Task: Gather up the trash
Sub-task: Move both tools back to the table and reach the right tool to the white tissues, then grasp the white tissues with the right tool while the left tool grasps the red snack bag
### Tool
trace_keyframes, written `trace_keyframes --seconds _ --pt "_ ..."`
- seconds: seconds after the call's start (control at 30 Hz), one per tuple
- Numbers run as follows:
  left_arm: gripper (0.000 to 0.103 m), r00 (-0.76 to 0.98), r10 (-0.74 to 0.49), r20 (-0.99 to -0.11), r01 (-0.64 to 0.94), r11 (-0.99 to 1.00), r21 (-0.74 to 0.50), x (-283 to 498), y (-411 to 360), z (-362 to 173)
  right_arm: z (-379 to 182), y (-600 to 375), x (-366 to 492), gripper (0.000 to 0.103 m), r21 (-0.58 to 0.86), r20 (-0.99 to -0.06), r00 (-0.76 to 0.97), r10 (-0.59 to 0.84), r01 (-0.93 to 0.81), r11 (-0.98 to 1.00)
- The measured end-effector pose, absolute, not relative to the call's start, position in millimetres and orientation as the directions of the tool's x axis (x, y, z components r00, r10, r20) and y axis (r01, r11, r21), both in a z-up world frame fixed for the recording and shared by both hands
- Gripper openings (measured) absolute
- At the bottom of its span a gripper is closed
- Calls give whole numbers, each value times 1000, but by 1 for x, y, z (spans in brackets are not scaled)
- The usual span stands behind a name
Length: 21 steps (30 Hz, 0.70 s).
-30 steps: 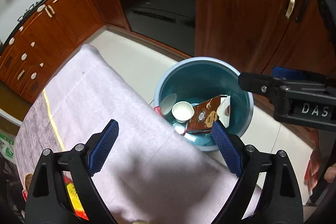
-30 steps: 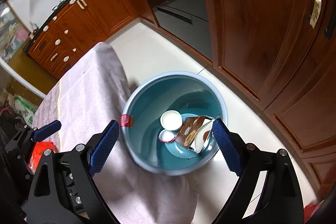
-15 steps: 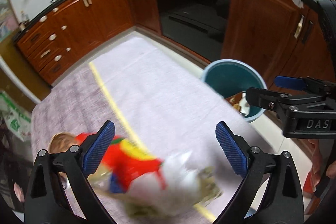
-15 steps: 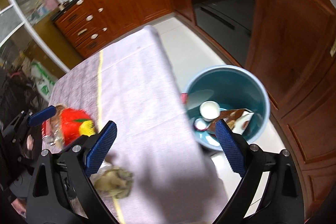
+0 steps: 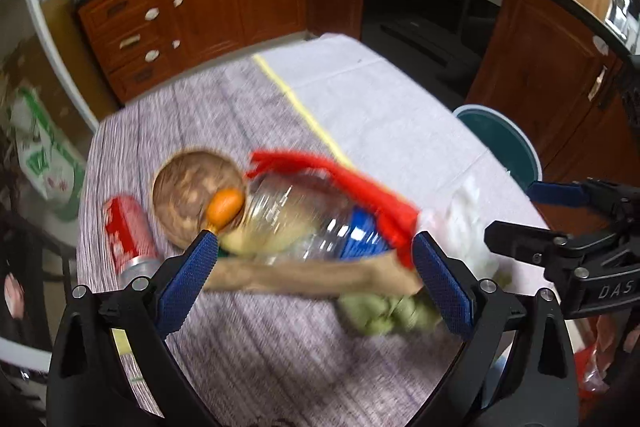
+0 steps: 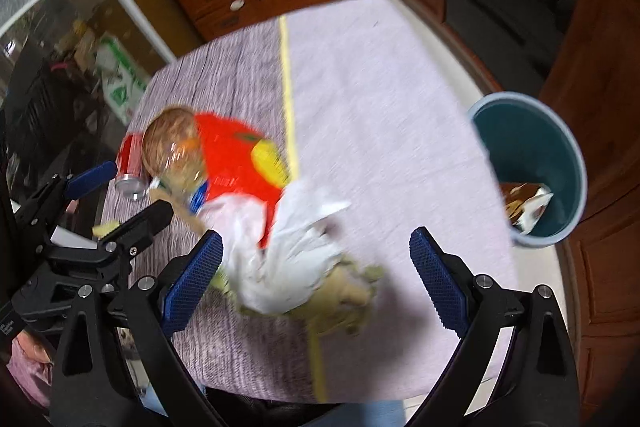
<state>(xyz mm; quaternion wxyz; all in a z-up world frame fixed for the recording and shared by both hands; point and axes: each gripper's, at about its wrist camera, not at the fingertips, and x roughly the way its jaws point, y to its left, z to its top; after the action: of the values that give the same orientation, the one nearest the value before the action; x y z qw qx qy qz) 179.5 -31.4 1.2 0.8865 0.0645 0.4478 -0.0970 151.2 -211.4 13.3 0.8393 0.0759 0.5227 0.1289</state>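
Note:
A pile of trash lies on the cloth-covered table: a clear plastic bottle with an orange cap, a red wrapper, a brown paper strip, crumpled white paper, a greenish wad and a red can. My left gripper is open and empty just above the bottle and paper strip. My right gripper is open and empty over the white paper. The teal bin stands on the floor right of the table and holds a brown carton.
A round wooden bowl sits next to the can. Wooden kitchen cabinets and a dark oven stand beyond the table. A green and white bag lies on the floor at the left.
Both grippers have swung from above the bin back over the table to the trash pile. The bin has shifted to the right edge of both views.

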Motion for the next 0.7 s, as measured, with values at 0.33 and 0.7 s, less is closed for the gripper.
trace_keyframes --seconds 0.33,0.7 --pt "98 539 -99 -837 173 985 -6 168 3 -23 -19 -181 154 91 284 -879 350 324 -160 945" --pt "98 531 -101 -842 182 983 -3 175 -4 -23 -15 -182 153 31 298 -867 351 353 -202 933"
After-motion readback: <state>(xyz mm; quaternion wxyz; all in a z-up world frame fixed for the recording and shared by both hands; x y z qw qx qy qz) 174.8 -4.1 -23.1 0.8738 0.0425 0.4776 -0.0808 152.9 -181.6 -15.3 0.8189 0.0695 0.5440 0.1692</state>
